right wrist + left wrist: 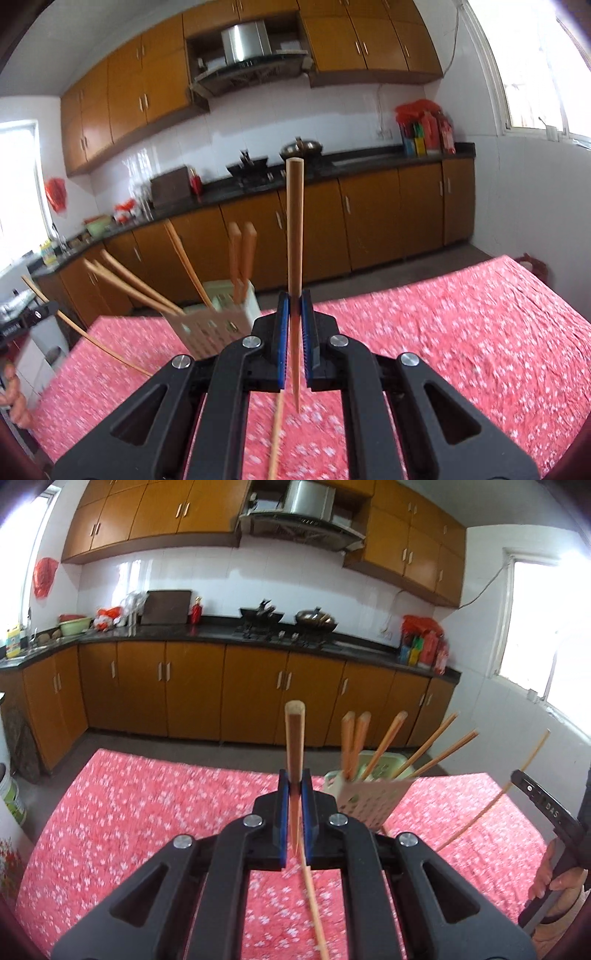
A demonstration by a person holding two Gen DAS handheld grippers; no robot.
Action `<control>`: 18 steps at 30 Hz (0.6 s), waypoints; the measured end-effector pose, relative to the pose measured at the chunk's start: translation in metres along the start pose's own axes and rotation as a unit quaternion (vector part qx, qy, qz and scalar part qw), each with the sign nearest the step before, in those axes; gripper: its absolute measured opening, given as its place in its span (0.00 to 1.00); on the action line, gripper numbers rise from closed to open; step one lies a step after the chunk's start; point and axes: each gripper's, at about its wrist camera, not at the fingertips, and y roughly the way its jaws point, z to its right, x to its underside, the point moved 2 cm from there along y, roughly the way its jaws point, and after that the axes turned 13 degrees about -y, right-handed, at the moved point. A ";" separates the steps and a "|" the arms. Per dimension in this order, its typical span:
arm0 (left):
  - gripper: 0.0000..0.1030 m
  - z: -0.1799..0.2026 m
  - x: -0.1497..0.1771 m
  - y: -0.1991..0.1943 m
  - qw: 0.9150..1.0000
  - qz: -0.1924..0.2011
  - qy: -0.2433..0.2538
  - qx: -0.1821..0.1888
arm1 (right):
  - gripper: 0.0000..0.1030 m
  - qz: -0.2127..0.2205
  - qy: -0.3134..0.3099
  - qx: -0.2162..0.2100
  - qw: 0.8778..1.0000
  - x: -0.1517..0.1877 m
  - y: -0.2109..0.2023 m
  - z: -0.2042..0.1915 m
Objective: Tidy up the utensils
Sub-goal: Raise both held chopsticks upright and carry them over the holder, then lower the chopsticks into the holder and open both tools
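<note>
My table [147, 812], under its red floral cloth, fills the lower part of both views, with the kitchen counter [207, 633] and brown cabinets beyond. Only my left camera takes in the whole stove run with both woks; my right camera alone shows the table's far right corner and the big window at the upper right.

The pale utensil caddy [373, 797] stands on the cloth, to the right of my left gripper in the left view and to the left of my right gripper in the right view [218, 325]. Several wooden chopsticks stand in it, fanning upward and outward.

My left gripper [295, 786] is pinched tight on one wooden chopstick [294, 746]: its long axis runs straight away from the camera, thick square end up and forward, thin end trailing back beneath the jaws. My right gripper [294, 306] is clamped the same way on another chopstick [294, 229], thick end up, pointed tip hanging just behind the blue pads.

The left view catches my other hand [550, 871] on the right tool's handle, which carries white letters I read only as "DAS". The yellow label on the bottle by the sink is too small to read.
</note>
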 end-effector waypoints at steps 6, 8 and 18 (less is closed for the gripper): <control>0.07 0.032 -0.021 -0.016 0.999 0.015 0.007 0.048 | 0.07 0.053 0.019 -0.017 0.998 -0.034 -0.010 -0.007; 0.07 0.043 -0.025 -0.020 0.998 0.020 0.008 0.064 | 0.07 0.068 0.022 -0.021 0.997 -0.043 -0.011 -0.010; 0.07 0.089 -0.052 -0.017 0.993 0.076 0.010 0.087 | 0.07 0.107 0.014 -0.022 0.994 -0.064 -0.004 -0.025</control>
